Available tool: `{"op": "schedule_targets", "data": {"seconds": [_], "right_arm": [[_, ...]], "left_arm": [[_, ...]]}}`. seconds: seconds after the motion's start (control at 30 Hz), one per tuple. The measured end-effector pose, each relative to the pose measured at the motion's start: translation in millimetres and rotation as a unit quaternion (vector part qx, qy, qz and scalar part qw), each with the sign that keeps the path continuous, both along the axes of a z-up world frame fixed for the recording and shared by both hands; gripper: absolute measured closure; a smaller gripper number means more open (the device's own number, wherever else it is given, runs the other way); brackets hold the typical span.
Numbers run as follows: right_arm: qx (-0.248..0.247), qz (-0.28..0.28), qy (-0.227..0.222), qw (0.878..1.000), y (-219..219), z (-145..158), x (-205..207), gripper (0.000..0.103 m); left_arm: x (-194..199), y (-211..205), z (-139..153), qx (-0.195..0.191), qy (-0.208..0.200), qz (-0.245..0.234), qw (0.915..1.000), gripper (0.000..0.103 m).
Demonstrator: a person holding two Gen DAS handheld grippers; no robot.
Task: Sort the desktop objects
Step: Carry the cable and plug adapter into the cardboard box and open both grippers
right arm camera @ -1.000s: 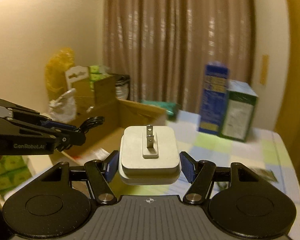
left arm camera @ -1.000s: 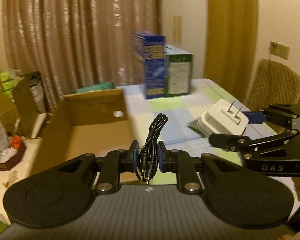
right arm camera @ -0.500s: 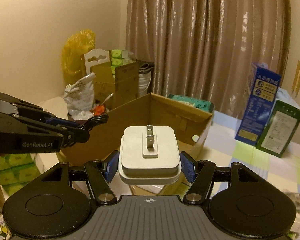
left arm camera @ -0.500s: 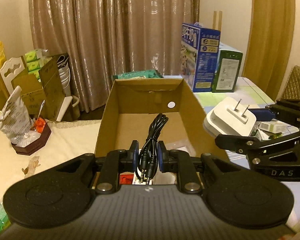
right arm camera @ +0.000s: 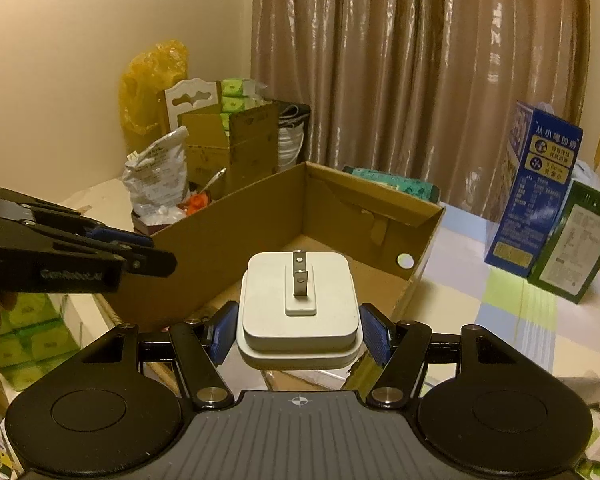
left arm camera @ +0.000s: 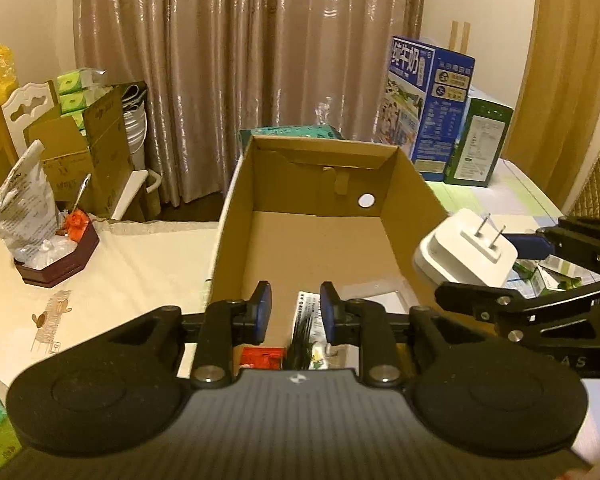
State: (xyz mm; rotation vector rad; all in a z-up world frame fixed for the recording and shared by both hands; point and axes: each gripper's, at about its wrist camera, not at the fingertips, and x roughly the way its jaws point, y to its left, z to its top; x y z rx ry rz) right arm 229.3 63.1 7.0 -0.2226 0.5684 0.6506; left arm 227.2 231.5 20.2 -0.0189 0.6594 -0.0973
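Observation:
An open cardboard box (left arm camera: 416,200) stands on the table; it also shows in the right wrist view (right arm camera: 260,216). My left gripper (left arm camera: 294,310) is open and empty above the box's near end. A black audio cable (left arm camera: 300,338) lies below it in the box, partly hidden by the gripper body. My right gripper (right arm camera: 300,330) is shut on a white plug adapter (right arm camera: 298,304) with its two prongs up. It holds the adapter beside the box's right wall, as the left wrist view (left arm camera: 466,250) shows.
A blue milk carton (left arm camera: 428,100) and a green carton (left arm camera: 480,140) stand behind the box. Small packets (left arm camera: 548,276) lie on the checked tablecloth at the right. A dark tray with a bag (left arm camera: 56,256) sits at the left. Stacked boxes (right arm camera: 236,148) stand by the curtain.
My left gripper has opened and the black cable has dropped into the box. Both grippers have moved left toward the box; the right one still holds the adapter.

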Motion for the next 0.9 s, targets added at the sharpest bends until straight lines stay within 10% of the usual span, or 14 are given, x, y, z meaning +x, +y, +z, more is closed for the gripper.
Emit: {"op": "schedule_targets", "data": {"seconds": [0.2,0.27,0.6,0.9], "right_arm": [[0.030,0.008,0.012,0.999,1.0,0.6,7.2,0.039],[0.037,0.002,0.005,0.999,0.1,3.9,7.0,0.015],[0.079,-0.059,0.000,0.995,-64.9,20.5,-12.8,0.014],[0.088,-0.109,0.011,0.990,-133.2,23.1,-54.0,0.009]], "left_arm": [[-7.8,9.0,2.0,-0.011,-0.009,0.009,0.9999,0.082],[-10.2,11.5,3.4,-0.015,-0.012,0.014,0.9997,0.081],[-31.9,8.6,17.9,-0.022,-0.023,0.021,0.9993,0.070],[-59.5,-34.9,40.9,-0.013,-0.041,-0.001,0.9991,0.035]]}}
